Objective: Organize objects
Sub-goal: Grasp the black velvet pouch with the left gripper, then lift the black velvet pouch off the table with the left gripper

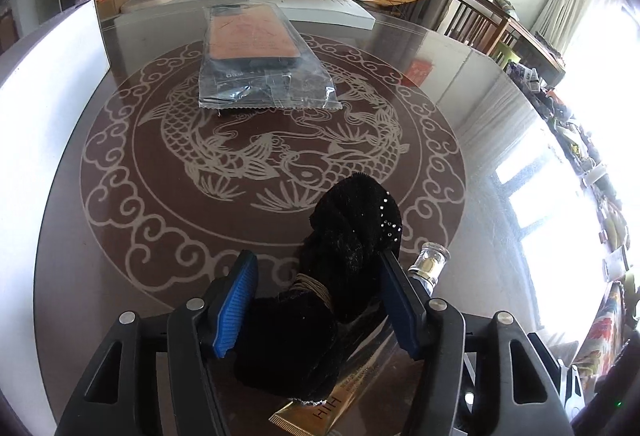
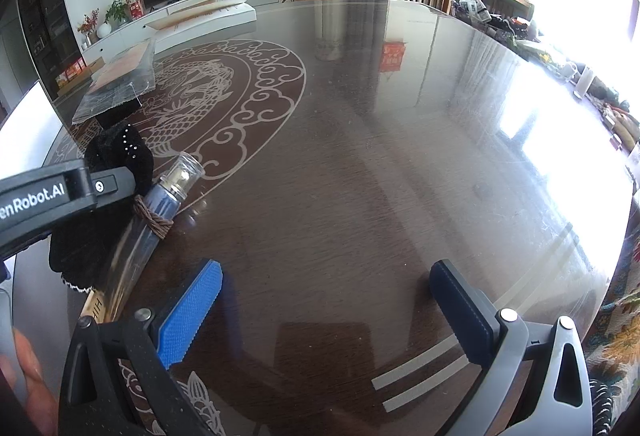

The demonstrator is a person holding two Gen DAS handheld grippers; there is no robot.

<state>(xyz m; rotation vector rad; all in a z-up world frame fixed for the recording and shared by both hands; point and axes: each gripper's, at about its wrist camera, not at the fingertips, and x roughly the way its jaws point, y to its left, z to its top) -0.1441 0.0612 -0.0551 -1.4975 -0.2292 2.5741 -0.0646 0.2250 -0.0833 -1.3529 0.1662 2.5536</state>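
Item 1: black velvet pouch [image 1: 340,276], lower centre of left-wrist view, tied by twine to a clear-capped tube [image 1: 430,264]; bundle lies on the table [image 1: 120,276].
Left claw [image 1: 320,300]: half-closed around pouch; far pad seems touching, near pad w/ gap, grip unconfirmed. Prob. gathering bundle for sorting.
Item 2: plastic-wrapped packet [image 1: 256,60], upper centre, well apart.
Right claw [image 2: 324,312]: wide, empty, over bare tabletop.
Room: open surface right of bundle; table edge near at lower frame.
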